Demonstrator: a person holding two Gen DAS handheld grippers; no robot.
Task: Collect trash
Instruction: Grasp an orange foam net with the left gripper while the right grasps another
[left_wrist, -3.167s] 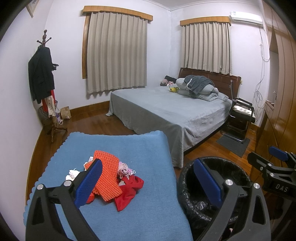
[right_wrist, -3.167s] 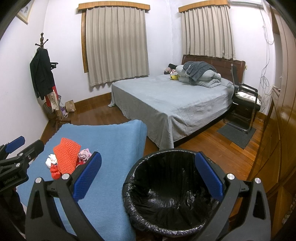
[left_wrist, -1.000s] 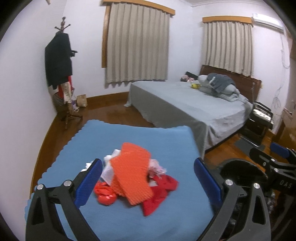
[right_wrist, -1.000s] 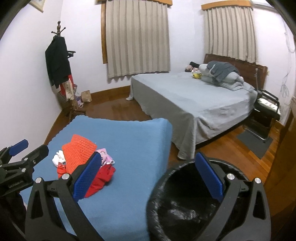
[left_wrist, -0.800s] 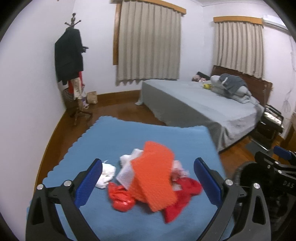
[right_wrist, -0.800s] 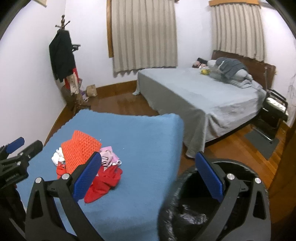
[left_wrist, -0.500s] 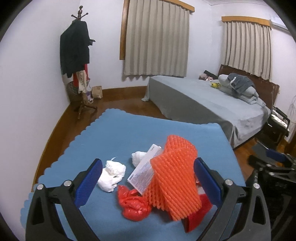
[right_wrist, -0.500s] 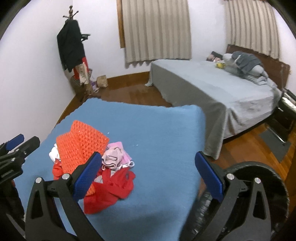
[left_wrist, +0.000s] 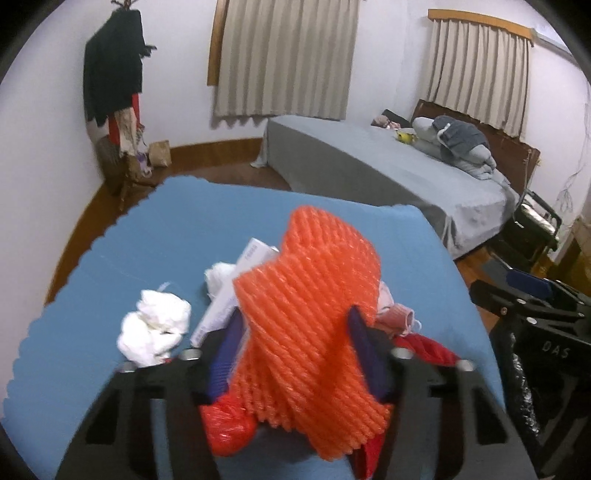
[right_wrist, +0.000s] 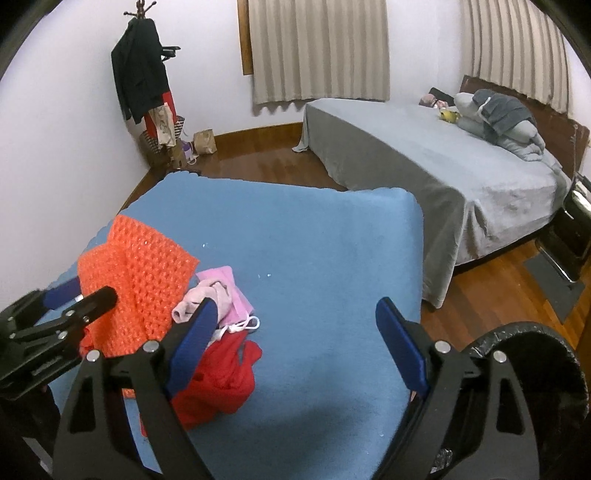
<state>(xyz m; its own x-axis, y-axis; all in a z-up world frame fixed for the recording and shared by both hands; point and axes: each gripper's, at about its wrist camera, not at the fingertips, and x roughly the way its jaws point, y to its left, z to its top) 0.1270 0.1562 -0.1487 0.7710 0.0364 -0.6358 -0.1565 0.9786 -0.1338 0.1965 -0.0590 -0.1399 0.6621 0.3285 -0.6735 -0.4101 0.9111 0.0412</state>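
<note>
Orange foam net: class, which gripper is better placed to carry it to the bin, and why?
Left. The left gripper already clasps the orange net; the right gripper hangs open and empty, nearer the bin.

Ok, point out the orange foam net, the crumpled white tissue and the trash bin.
orange foam net (left_wrist: 310, 295), left wrist view, middle of its mesh.
crumpled white tissue (left_wrist: 153, 328), left wrist view, centre of the wad.
trash bin (right_wrist: 532, 332), right wrist view, black-lined rim.
</note>
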